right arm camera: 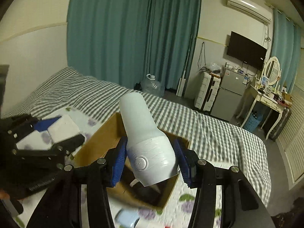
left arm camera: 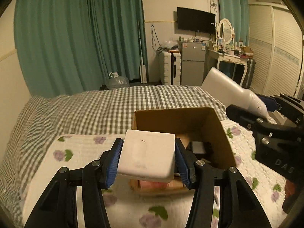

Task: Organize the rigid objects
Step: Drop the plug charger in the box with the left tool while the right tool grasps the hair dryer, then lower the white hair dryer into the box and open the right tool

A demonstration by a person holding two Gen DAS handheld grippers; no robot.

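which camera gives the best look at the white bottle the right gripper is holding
The right wrist view: the white bottle fills the centre, clamped between the right gripper pads. The left wrist view shows it only sidelong at the right edge.

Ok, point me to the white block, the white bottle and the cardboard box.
white block [left arm camera: 147, 153], left wrist view, middle of its top face.
white bottle [right arm camera: 144, 133], right wrist view, middle of its body.
cardboard box [left arm camera: 176, 119], left wrist view, inner far wall.
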